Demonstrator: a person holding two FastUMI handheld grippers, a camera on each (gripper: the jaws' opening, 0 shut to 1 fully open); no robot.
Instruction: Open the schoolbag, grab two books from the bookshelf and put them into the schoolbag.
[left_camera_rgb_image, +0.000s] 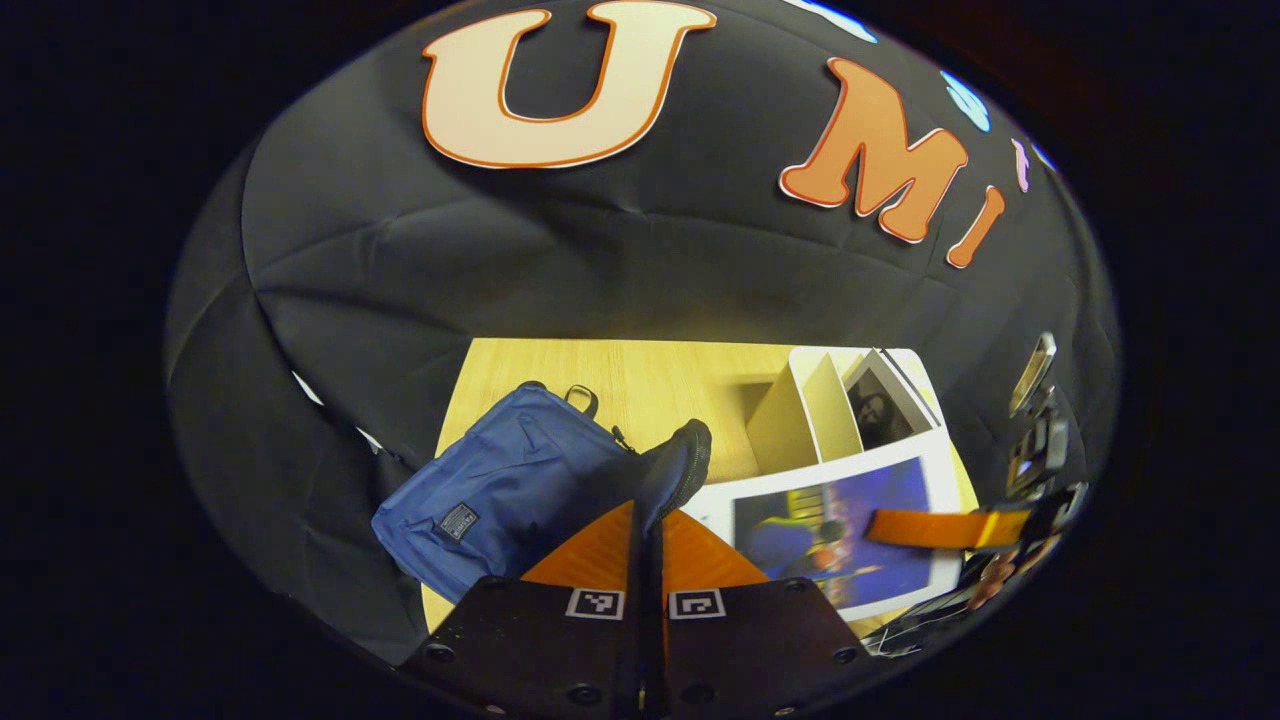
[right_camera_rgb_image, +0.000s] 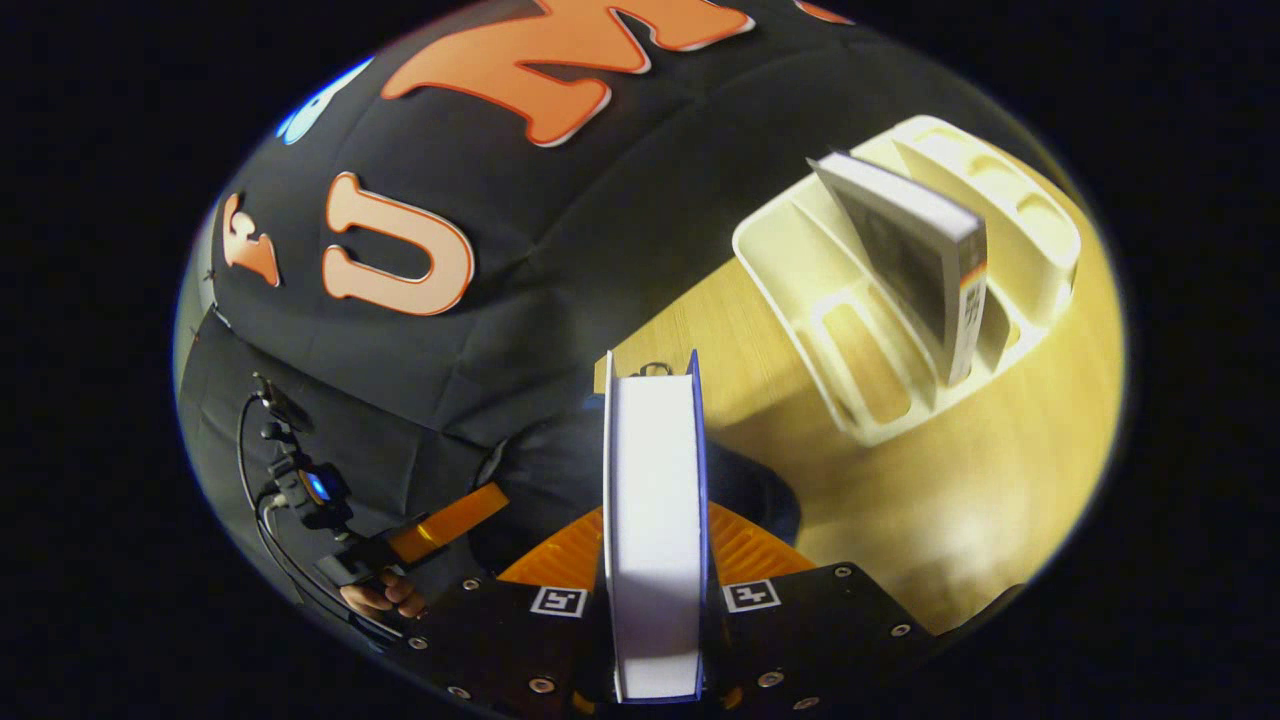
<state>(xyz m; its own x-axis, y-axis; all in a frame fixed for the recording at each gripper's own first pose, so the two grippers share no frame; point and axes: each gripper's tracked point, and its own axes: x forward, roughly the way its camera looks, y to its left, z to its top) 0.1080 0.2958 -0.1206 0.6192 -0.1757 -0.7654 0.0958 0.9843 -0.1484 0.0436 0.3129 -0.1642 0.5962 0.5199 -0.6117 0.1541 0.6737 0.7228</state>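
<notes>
The blue fabric schoolbag lies on the light wooden tabletop, at the left side in the left gripper view. The left gripper has its fingers pressed together on a dark flap at the bag's edge, so I judge it is holding the mouth of the bag open or lifted. I cannot tell how wide the opening is.

The first book, a white-edged book with a blue and purple picture cover, is pinched in the right gripper. In the left gripper view it hangs just to the right of the schoolbag, with one finger of that gripper lying across its cover. It is not yet inside the bag, as far as I can judge.

The second book, with a dark cover and white pages, stands tilted in the cream plastic bookshelf at the far right of the tabletop. So the opening seems done, one book is on its way, and one book is left.

The left gripper view gives the bag's outside and the cover picture. The right gripper view gives the page edge of the held book, the slots of the bookshelf, and far at the left a person's hand on the other gripper.
</notes>
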